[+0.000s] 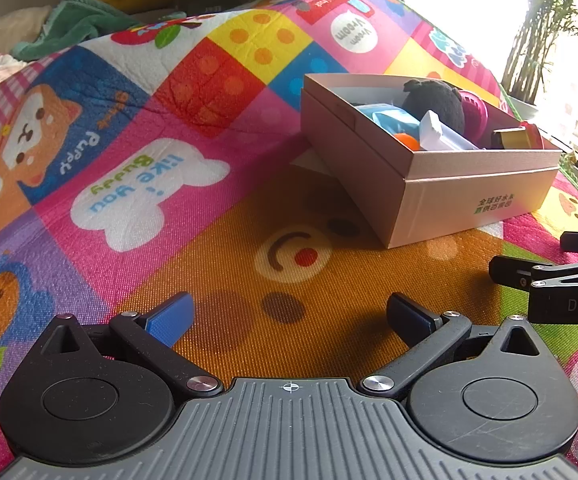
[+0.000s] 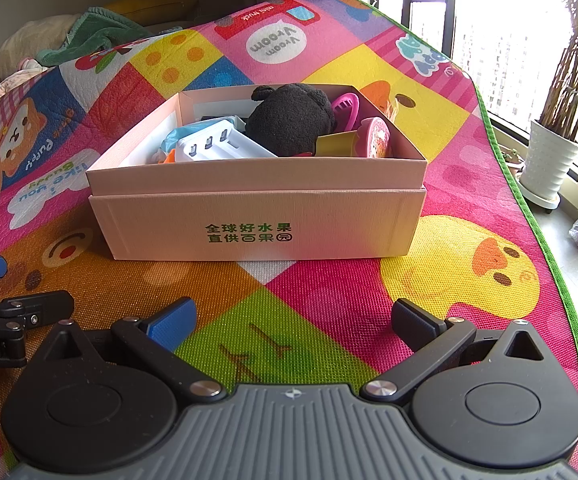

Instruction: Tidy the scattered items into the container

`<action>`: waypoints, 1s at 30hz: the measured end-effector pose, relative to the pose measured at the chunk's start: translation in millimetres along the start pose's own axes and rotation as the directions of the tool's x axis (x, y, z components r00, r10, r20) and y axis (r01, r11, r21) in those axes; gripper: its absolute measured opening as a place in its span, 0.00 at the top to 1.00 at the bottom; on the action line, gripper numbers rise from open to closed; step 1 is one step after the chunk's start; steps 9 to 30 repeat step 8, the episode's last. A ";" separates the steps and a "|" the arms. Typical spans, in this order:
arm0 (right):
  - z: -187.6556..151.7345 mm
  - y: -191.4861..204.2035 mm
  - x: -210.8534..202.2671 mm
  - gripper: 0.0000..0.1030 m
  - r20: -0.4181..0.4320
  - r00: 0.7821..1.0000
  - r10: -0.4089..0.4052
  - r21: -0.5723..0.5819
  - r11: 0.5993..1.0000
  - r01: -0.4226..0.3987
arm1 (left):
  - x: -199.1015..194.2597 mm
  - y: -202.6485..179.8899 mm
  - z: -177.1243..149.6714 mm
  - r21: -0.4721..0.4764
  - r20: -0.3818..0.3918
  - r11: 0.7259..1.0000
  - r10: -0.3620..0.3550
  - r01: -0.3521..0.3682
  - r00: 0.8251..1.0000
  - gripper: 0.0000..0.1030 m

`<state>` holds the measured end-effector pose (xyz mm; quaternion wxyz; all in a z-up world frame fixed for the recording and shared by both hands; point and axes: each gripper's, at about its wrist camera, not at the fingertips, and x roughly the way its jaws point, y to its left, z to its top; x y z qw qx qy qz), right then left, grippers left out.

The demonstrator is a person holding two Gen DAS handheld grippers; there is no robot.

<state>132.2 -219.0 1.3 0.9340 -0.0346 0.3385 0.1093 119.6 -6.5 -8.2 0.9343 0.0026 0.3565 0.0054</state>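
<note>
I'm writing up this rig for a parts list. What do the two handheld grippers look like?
Both match: the left gripper and right gripper each have a grey ribbed body with a small crosshair mark, two round black discs, black linkage arms with silver rivets, and blue pads on the fingers. White lettering shows on each gripper's side in the other's view. No cables or sleeves are visible.

Daylight poured in from the window [image 2: 505, 40] on my right and blew it out to white in both views. The play mat [image 2: 329, 312] was bright and sharp, the box [image 1: 441, 196] cast a soft shadow leftward, and fisheye distortion bent the edges.
</note>
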 end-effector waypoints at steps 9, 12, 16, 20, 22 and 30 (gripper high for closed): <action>-0.2 -0.2 -0.3 0.00 0.000 1.000 0.000 0.000 1.000 0.000 | 0.0 -0.3 0.1 0.000 0.000 1.000 0.001 -0.001 1.000 0.00; -0.2 -0.2 -0.3 0.00 0.000 1.000 0.000 0.000 1.000 0.000 | 0.0 -0.3 0.1 0.000 0.000 1.000 0.001 -0.001 1.000 0.00; -0.2 -0.2 -0.3 0.00 0.000 1.000 0.000 0.000 1.000 0.000 | 0.0 -0.3 0.1 0.000 0.000 1.000 0.001 -0.001 1.000 0.00; -0.2 -0.2 -0.3 0.00 0.000 1.000 0.000 0.000 1.000 0.000 | 0.0 -0.3 0.1 0.000 0.000 1.000 0.001 -0.001 1.000 0.00; -0.2 -0.2 -0.3 0.00 0.000 1.000 0.000 0.000 1.000 0.000 | 0.0 -0.3 0.1 0.000 0.000 1.000 0.001 -0.001 1.000 0.00; -0.2 -0.2 -0.3 0.00 0.000 1.000 0.000 0.000 1.000 0.000 | 0.0 -0.3 0.1 0.000 0.000 1.000 0.001 -0.001 1.000 0.00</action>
